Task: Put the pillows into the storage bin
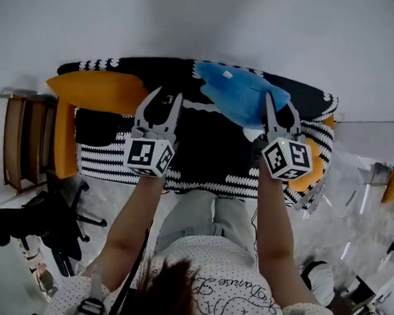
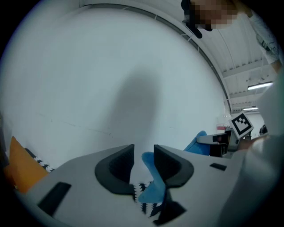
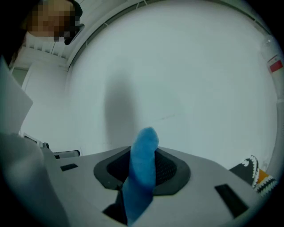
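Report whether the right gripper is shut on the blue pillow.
Shut on it: the right gripper pinches a fold of the blue pillow between its pads.

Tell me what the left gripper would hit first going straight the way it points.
Probably the white wall: the left gripper aims at it, above the black-and-white blanket. A strip of the blue pillow shows low between its jaws, so it may brush that first; depth is unclear.

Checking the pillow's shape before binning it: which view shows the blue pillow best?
Head view: the blue pillow shows almost whole, held by the right tool. The right gripper view shows only a fold between its jaws; the left gripper view, a small blue edge.
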A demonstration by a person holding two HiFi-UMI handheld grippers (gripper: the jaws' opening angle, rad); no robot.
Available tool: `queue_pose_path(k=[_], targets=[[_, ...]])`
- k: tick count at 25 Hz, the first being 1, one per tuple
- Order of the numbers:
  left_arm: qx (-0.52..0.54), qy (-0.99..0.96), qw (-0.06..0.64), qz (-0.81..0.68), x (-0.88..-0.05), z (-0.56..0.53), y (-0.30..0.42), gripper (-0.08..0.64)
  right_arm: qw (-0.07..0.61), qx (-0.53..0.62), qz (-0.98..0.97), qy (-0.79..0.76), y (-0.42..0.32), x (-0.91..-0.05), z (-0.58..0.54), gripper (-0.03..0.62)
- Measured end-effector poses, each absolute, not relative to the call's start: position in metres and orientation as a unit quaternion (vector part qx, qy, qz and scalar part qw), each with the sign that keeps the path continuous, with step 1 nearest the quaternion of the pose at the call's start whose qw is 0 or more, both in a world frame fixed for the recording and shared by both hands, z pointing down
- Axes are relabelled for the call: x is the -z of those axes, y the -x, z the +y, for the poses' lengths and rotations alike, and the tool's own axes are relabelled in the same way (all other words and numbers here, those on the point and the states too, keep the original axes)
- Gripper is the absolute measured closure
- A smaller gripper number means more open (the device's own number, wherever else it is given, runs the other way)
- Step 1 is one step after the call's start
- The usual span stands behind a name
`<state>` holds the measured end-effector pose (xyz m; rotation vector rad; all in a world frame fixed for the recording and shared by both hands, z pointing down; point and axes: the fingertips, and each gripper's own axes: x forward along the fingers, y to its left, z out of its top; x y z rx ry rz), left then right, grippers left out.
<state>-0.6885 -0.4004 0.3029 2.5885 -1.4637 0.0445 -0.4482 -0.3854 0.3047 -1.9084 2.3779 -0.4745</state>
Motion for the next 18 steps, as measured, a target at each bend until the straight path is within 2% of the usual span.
queue_pose_path(k=[3, 7, 18], targets=[[0.007, -0.883, 0.060, -0.465, -0.271, -0.393, 0.676, 0.476, 0.047, 0.126, 0.759, 0.637, 0.439, -0.272, -0.370, 0.465], [0.013, -0.899, 0.031, -0.436, -0.251, -0.385, 0.654, 0.500, 0.069, 0.108, 0.744, 0.655, 0.425, -0.248, -0.345, 0.465], [0.033, -0.934, 0.009, -0.357, -0.214, -0.319, 0.557, 0.509, 0.101, 0.074, 0.696, 0.707, 0.345, -0.209, -0.235, 0.465]])
